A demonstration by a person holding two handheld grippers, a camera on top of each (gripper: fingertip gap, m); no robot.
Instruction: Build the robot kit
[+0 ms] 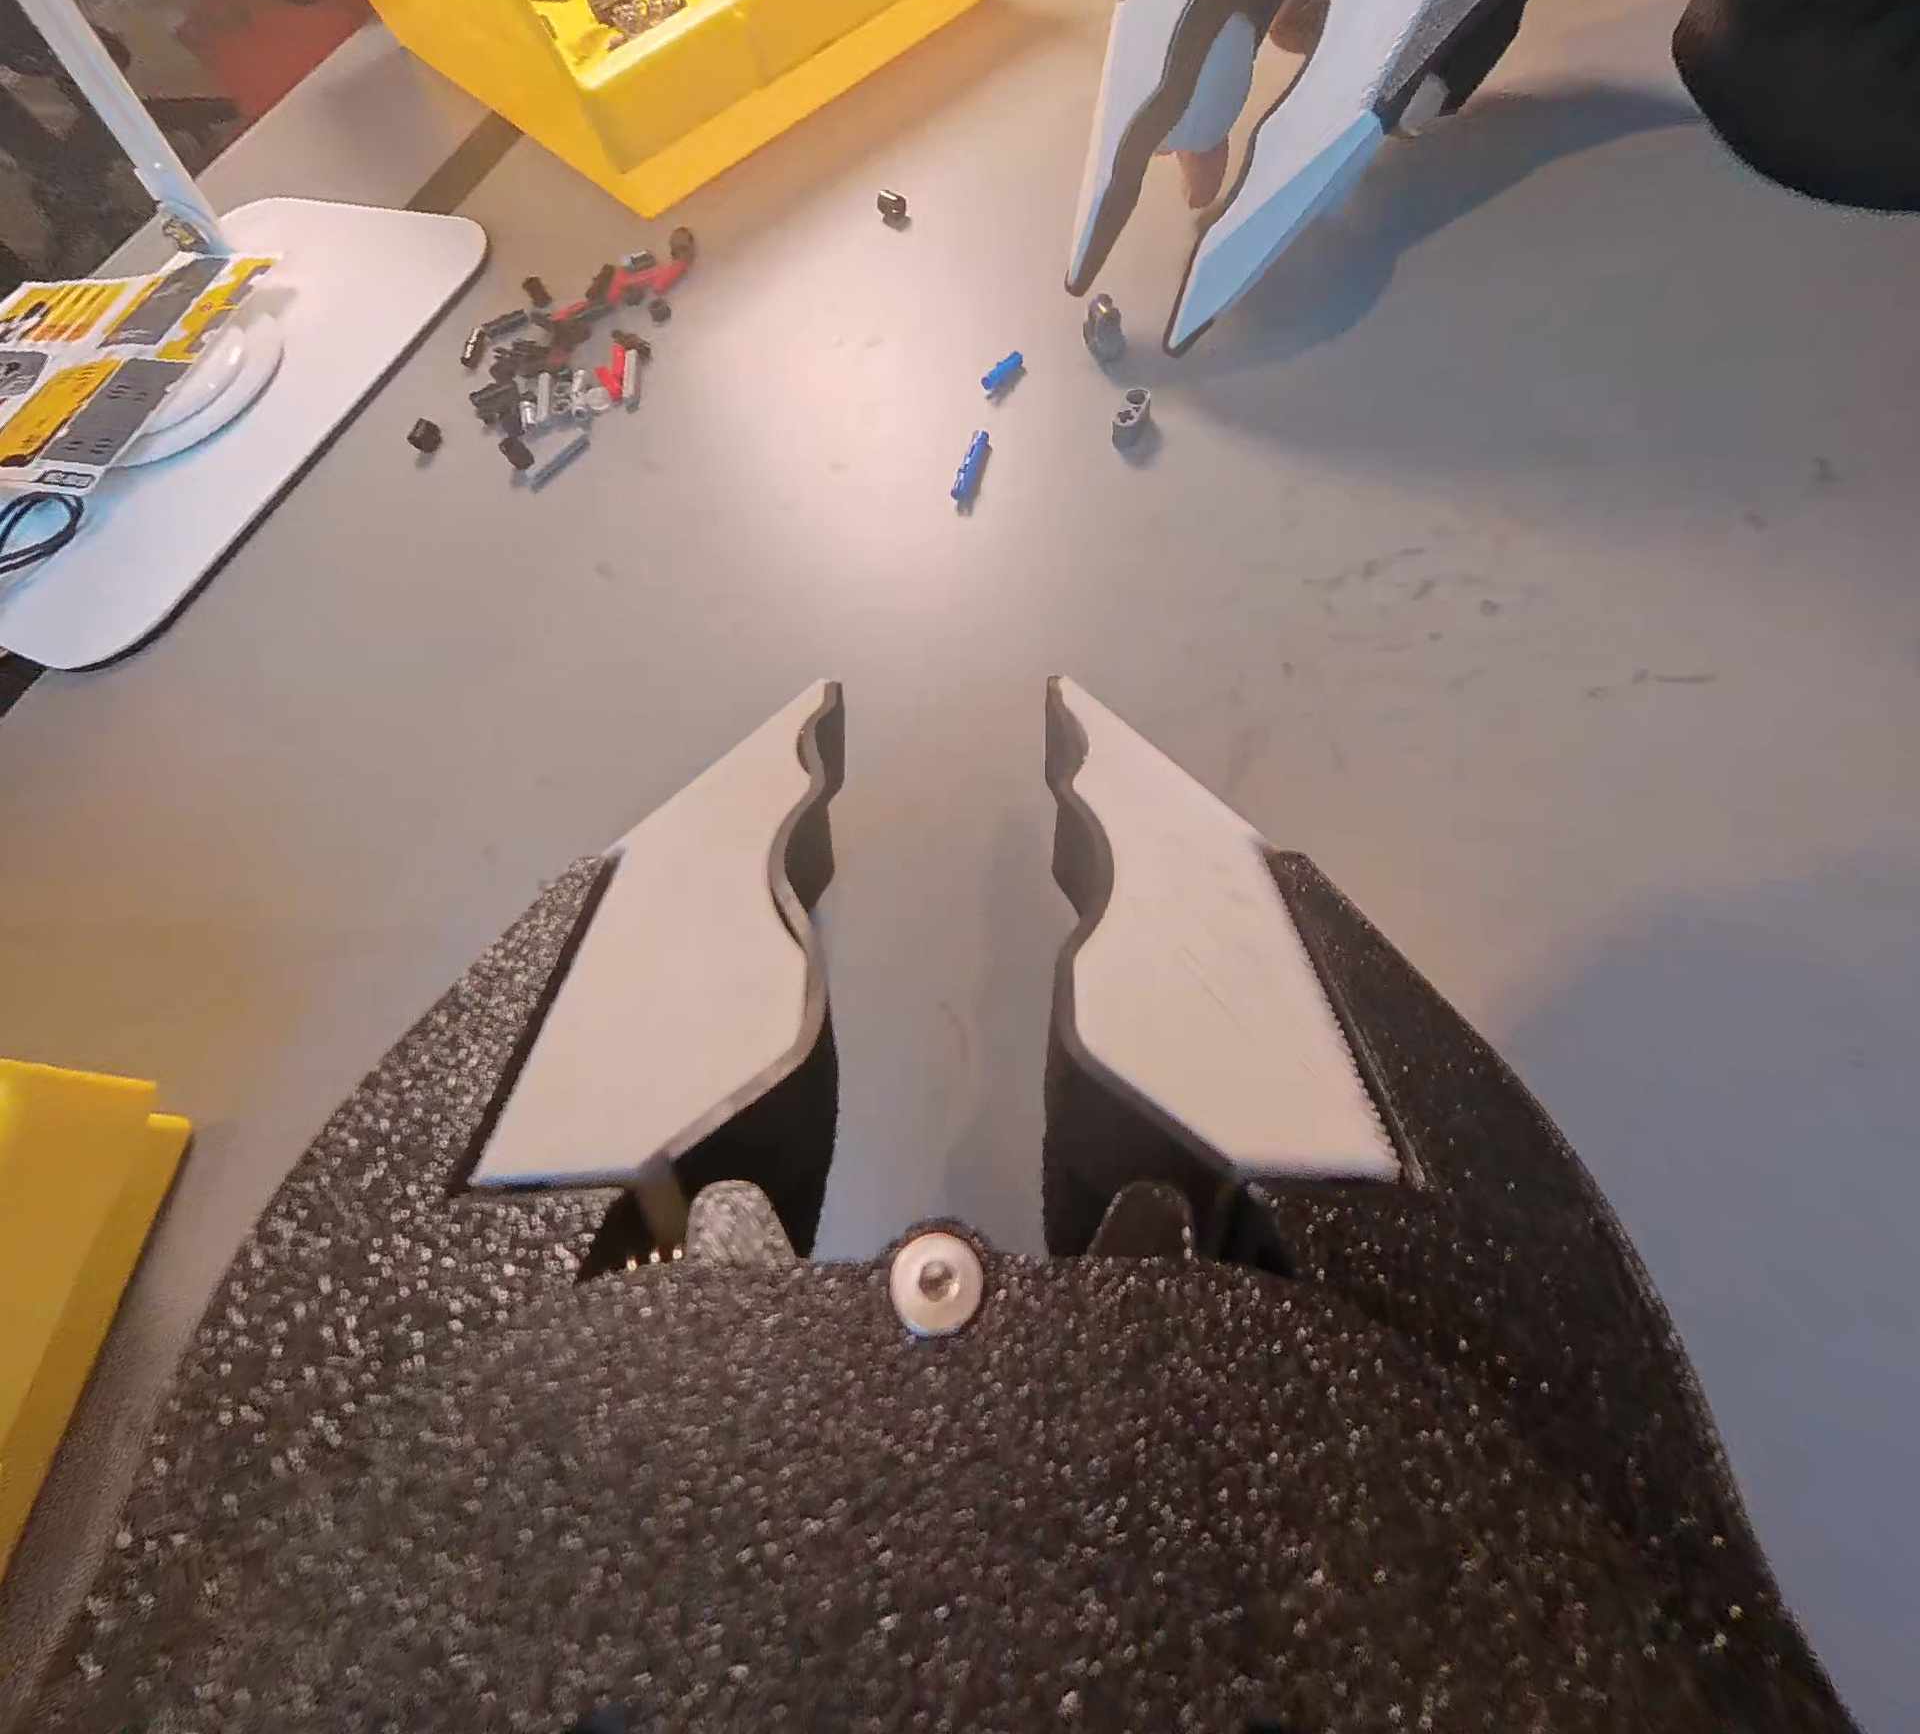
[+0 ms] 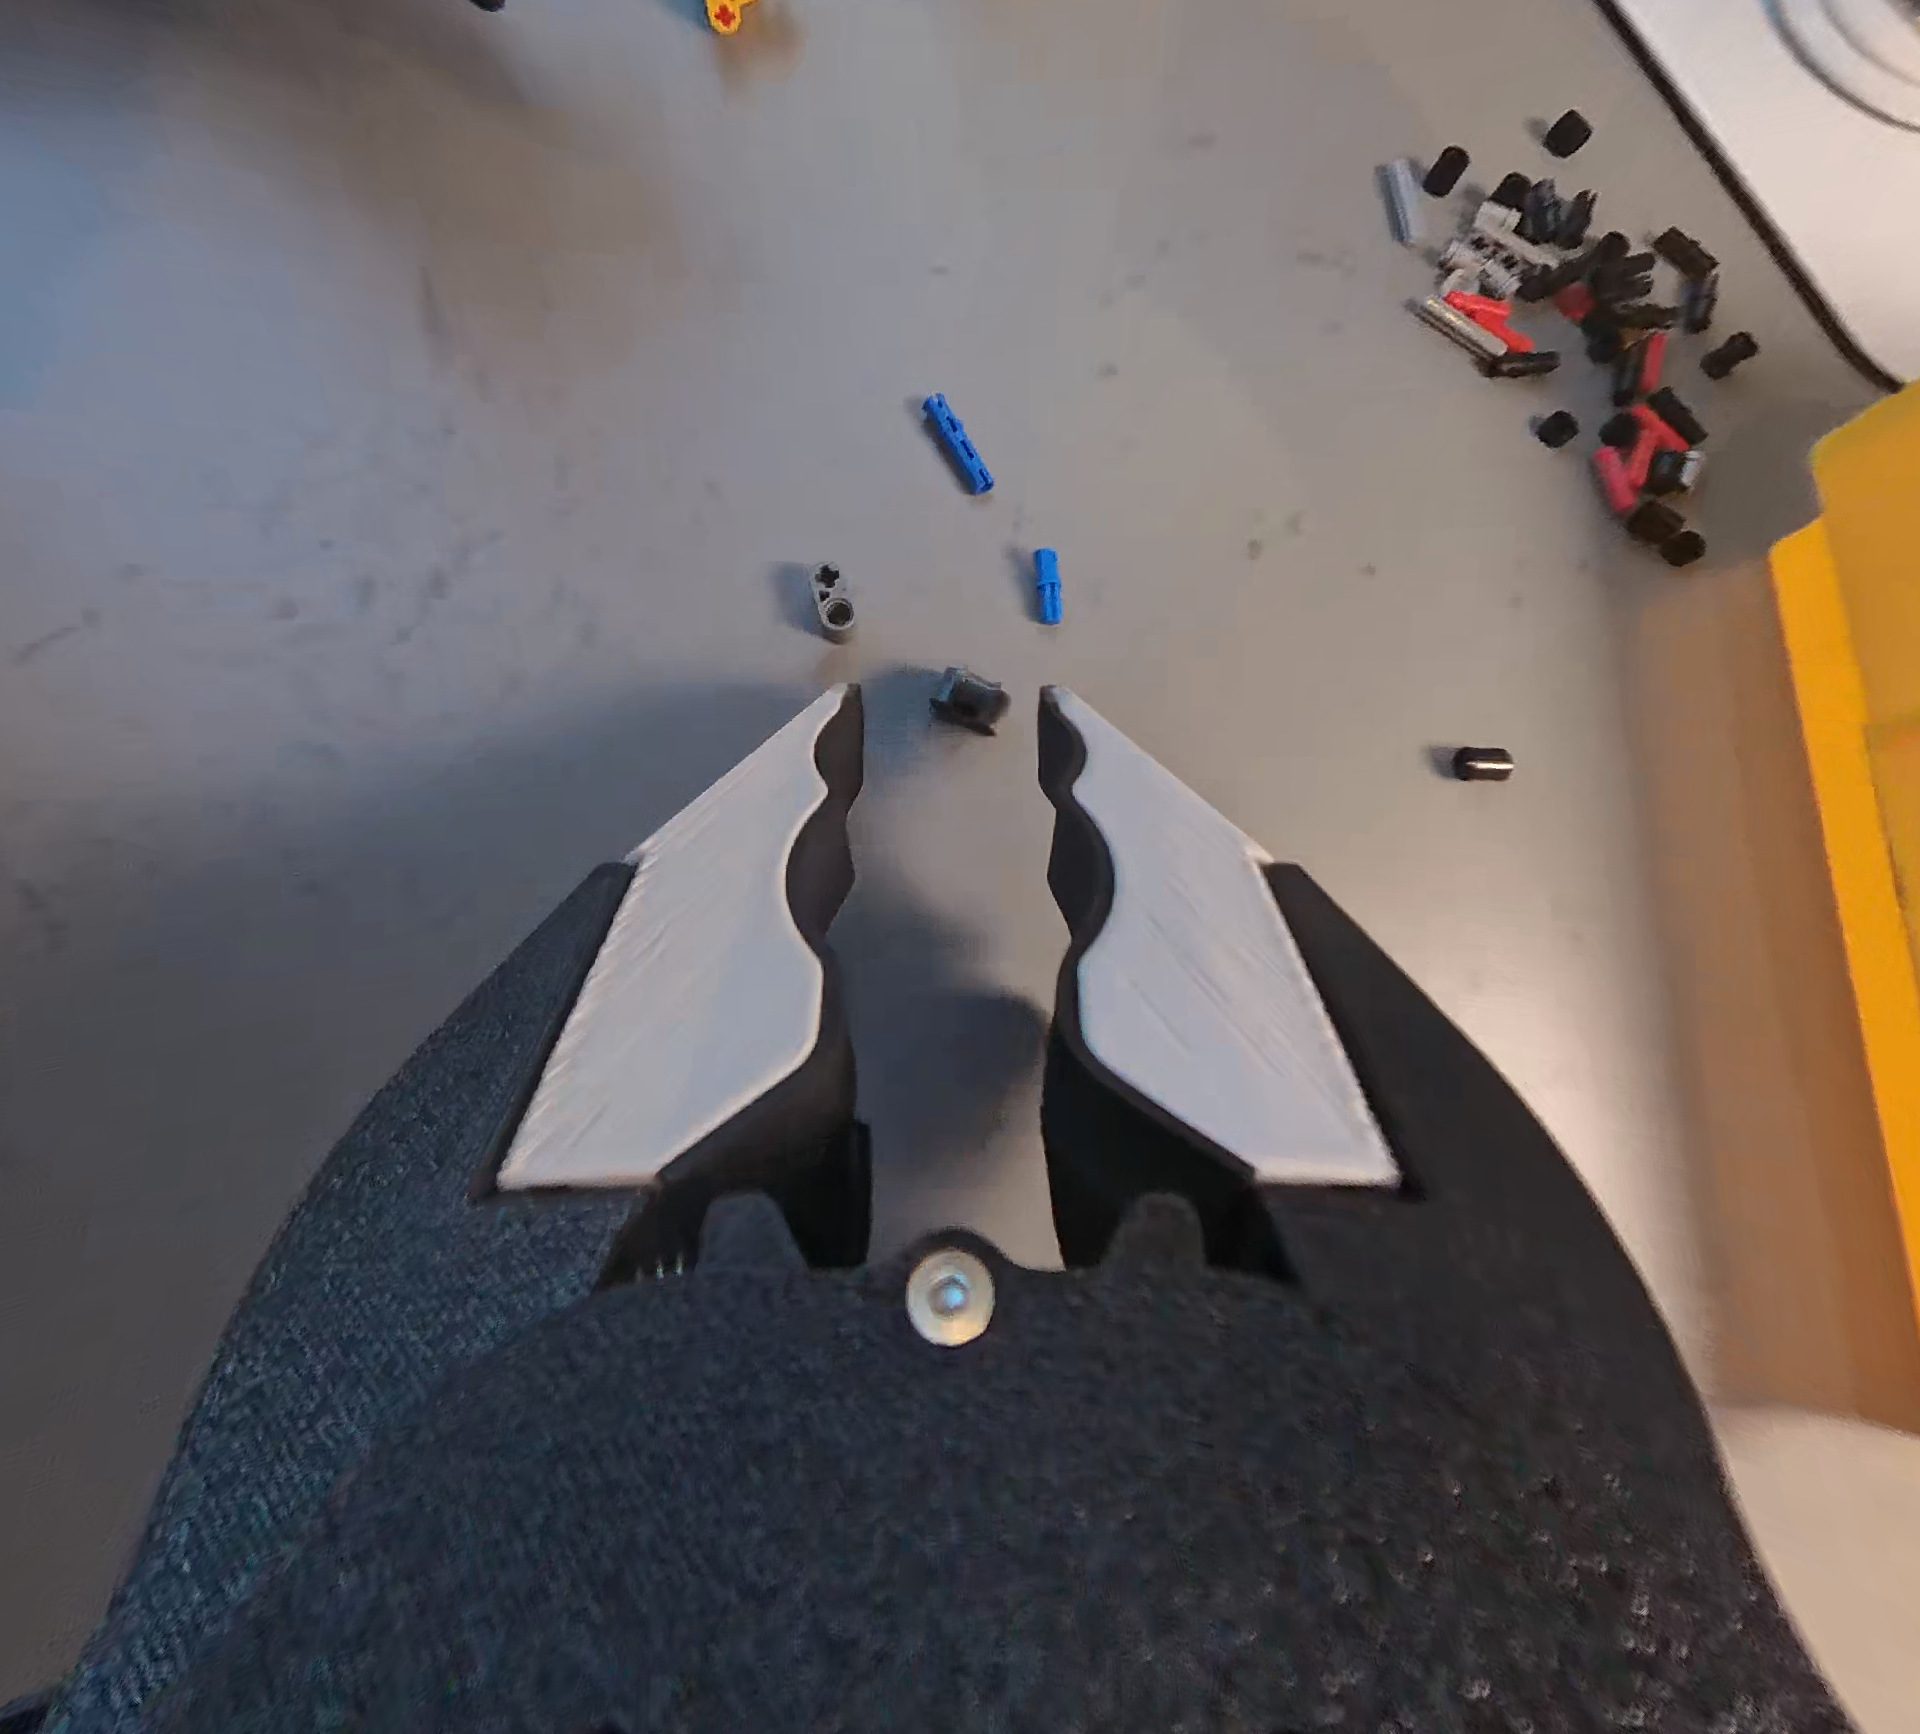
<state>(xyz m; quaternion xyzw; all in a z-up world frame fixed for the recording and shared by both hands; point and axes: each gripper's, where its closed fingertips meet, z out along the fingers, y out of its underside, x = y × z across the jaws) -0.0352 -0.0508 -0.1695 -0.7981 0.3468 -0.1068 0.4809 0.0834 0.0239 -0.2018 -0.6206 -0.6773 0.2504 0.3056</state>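
The right gripper [image 2: 950, 692] is hovering with jaws parted, empty, around a small dark grey connector [image 2: 968, 697] on the grey table [image 2: 416, 437], blue pins [image 2: 957, 444] lying at twelve o'clock, while the left gripper [image 1: 943, 685] is waiting open and empty, well apart.

Small connector [image 2: 968, 697] between right tool [image 2: 950, 692] tips, two pins [image 2: 957, 443] beyond.

Table [image 1: 1351, 645] is seen as matt grey laminate, scuffed. Yellow bin [image 1: 727, 115] looks like glossy smooth plastic. Gripper shells [image 2: 935, 1528] are grainy, rough black plastic; fingers [image 2: 717, 957] matt, finely ridged.
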